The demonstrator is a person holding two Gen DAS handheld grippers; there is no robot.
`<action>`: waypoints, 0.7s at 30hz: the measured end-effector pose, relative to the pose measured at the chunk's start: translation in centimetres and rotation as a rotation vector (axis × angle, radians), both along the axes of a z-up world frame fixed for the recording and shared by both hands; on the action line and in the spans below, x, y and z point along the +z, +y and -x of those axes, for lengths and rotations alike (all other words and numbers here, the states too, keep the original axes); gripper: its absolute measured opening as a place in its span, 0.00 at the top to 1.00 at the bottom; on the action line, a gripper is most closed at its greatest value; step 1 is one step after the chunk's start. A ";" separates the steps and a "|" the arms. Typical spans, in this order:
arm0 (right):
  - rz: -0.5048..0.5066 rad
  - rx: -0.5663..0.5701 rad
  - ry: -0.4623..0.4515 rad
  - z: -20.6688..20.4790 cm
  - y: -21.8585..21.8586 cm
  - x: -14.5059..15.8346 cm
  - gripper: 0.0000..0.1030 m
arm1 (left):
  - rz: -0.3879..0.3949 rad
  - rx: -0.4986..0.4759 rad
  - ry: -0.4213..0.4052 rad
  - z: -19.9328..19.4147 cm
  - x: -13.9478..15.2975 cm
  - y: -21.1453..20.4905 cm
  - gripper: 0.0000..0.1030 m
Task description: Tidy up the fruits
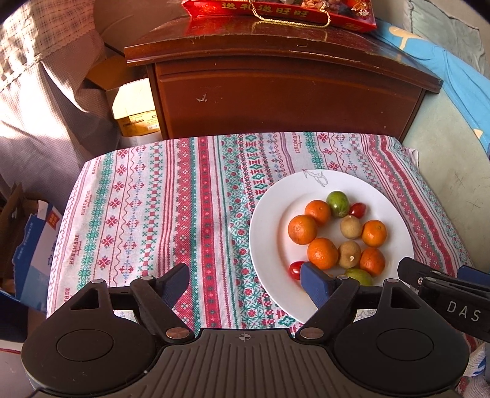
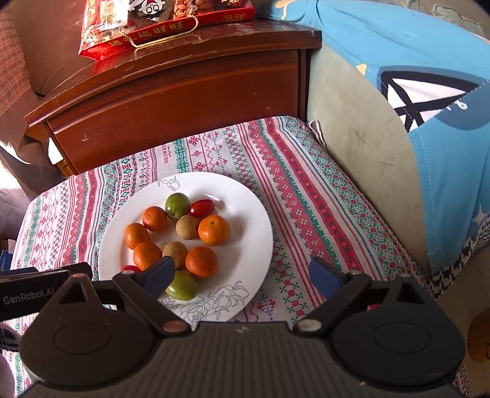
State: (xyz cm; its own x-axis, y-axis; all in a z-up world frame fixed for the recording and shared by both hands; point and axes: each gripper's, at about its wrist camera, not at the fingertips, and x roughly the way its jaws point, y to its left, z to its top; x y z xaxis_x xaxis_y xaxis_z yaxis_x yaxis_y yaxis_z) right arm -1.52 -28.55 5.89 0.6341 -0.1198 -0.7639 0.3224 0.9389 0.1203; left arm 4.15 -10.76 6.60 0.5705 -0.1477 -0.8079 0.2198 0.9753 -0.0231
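- Left wrist view: left gripper (image 1: 245,283), black w/ blue pads, jaws spread wide, nothing between them; only patterned cloth under the gap; right-hand pad overlaps the plate's near-left rim in the picture
- round white ceramic plate (image 1: 275,214) w/ grey line drawing on rim sits on the red, green and white patterned tablecloth (image 1: 147,214), right of centre
- on plate: five orange mandarins (image 1: 302,229), two tan-brown round fruits (image 1: 351,227), a green round fruit (image 1: 337,199) at the far side, a second green fruit (image 1: 359,275) at the near edge, partly hidden by the gripper; two small red cherry tomatoes (image 1: 357,210), one far, one near-left beside the pad
- fruits sit close together, most touching a neighbour; the two brown ones lie inside the loose ring of mandarins
- dark brown wooden cabinet (image 1: 284,88) behind the table; red gift bag (image 1: 275,10) w/ gold cord on top
- black part of the other gripper, lettered "DAS", at lower right
- Right wrist view: right gripper (image 2: 243,277), same build, jaws spread wide, empty; left-hand pad in front of the near green fruit (image 2: 182,286); whether it touches, can't tell
- same plate (image 2: 254,220) at centre-left, same fruit load; near tomato (image 2: 131,268) mostly hidden
- blue printed cushion (image 2: 428,91) at right against a grey-green backrest (image 2: 352,128)
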 end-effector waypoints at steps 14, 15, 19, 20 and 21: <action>0.022 0.017 0.052 -1.1 1.0 -1.0 0.07 | -0.018 0.021 0.066 -0.8 -1.1 0.1 0.18; 0.023 0.018 0.054 -1.2 1.0 -1.0 0.07 | -0.023 0.024 0.067 -0.8 -1.1 0.2 0.18; 0.024 0.019 0.058 -1.3 1.1 -1.1 0.07 | -0.035 0.029 0.069 -0.9 -1.2 0.2 0.17; 0.024 0.018 0.060 -1.4 1.1 -1.1 0.07 | -0.037 0.030 0.069 -0.9 -1.2 0.2 0.17; 0.024 0.017 0.062 -1.4 1.2 -1.2 0.07 | -0.041 0.030 0.068 -1.0 -1.3 0.1 0.17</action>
State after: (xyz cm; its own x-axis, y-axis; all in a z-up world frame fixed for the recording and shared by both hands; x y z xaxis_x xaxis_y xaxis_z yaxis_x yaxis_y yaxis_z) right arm -0.11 -27.39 4.74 0.5877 -0.1280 -0.7989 0.3122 0.9468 0.0780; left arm 5.12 -10.63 5.34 0.5175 -0.0972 -0.8501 0.1898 0.9818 0.0033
